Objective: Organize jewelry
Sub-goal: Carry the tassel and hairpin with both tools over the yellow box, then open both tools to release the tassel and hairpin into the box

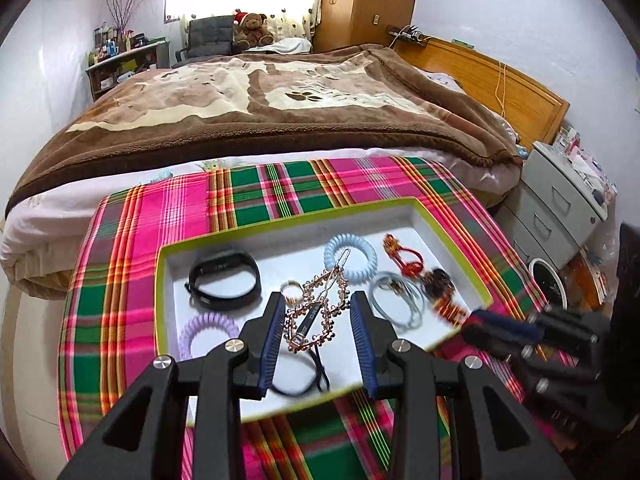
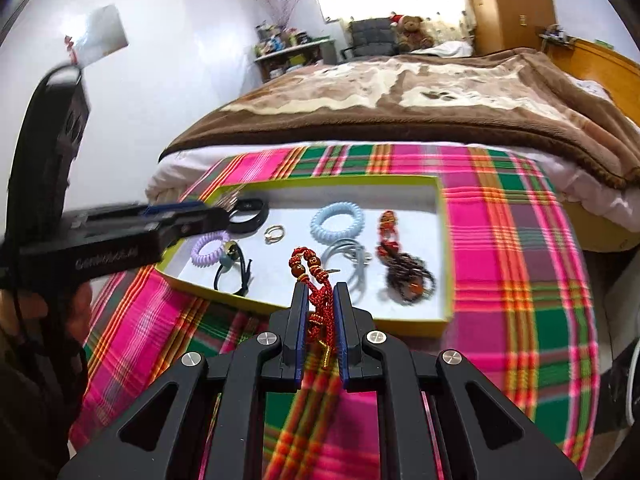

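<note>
A white box with a lime rim [image 1: 328, 210] [image 2: 332, 179] lies on a plaid cloth. In the left wrist view, my left gripper [image 1: 318, 304] stands open over it, with a rose-gold chain and hair clip [image 1: 320, 312] between the fingers; whether they touch it I cannot tell. My right gripper [image 2: 320, 292] is shut on a red knotted cord bracelet [image 2: 316, 280], held above the box's near edge. Inside lie a black band [image 1: 224, 280], a blue coil tie [image 1: 350, 250] [image 2: 338, 220], a purple coil tie [image 1: 206, 330] [image 2: 210, 252], a ring [image 2: 274, 234], grey loops [image 2: 350, 260] and dark beads [image 2: 408, 276].
The plaid cloth [image 1: 132, 280] [image 2: 516, 264] covers the surface under the box. Behind it is a bed with a brown blanket [image 1: 260, 112]. A grey drawer unit [image 1: 560, 200] stands at the right. The right gripper shows blurred in the left wrist view [image 1: 520, 332].
</note>
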`<state>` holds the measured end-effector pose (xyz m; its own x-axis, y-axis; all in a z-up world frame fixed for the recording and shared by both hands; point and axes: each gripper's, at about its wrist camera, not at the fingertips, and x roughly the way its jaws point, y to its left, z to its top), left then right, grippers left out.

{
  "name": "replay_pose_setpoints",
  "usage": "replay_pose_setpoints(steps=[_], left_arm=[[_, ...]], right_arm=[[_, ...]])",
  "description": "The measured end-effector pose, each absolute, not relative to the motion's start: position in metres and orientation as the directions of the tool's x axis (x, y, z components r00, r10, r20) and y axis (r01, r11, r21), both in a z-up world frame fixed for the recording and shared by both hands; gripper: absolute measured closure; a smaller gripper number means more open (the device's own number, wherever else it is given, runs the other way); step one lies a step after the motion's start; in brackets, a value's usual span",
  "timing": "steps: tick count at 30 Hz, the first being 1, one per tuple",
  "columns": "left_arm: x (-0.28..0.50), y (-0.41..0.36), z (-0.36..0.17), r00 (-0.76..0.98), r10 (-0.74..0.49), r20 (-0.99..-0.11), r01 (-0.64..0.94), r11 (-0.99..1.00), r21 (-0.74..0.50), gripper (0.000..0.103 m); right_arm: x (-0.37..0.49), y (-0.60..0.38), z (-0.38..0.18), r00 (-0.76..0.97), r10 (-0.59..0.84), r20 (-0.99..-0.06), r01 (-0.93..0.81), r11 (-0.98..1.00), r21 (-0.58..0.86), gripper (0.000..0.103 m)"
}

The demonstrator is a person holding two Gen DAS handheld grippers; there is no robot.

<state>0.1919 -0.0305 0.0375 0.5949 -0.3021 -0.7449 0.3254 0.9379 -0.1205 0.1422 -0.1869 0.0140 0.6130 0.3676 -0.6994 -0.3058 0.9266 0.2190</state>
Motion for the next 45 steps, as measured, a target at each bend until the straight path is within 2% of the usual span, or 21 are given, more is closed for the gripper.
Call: replay_pose_setpoints(steps=[17, 38, 42, 45], left_arm=[[0.248, -0.035, 0.001, 0.525, -0.286, -0.801, 0.313, 0.941, -0.131, 0.068], [0.254, -0.042, -0.016, 0.477, -0.293, -0.829, 0.307, 0.939, -0.155, 0.067], [0.252, -0.042, -0.013, 0.485, -0.294, -0.823, 0.306, 0.939, -0.156, 0.067], [0.25, -0.042, -0.01, 0.489, -0.302, -0.818, 0.314, 0.936, -0.158, 0.062]], right_arm=[[0.184, -0.161, -0.021, 0.544, 0.35, -0.763, -0.343, 0.922, 0.178, 0.091], [0.184, -0.157, -0.022, 0.56, 0.32, -0.764, -0.333, 0.931, 0.147, 0.09], [0.185, -0.158, -0.022, 0.562, 0.32, -0.763, -0.328, 0.933, 0.15, 0.086], [0.184, -0.159, -0.02, 0.57, 0.315, -0.759, -0.32, 0.936, 0.149, 0.085]])
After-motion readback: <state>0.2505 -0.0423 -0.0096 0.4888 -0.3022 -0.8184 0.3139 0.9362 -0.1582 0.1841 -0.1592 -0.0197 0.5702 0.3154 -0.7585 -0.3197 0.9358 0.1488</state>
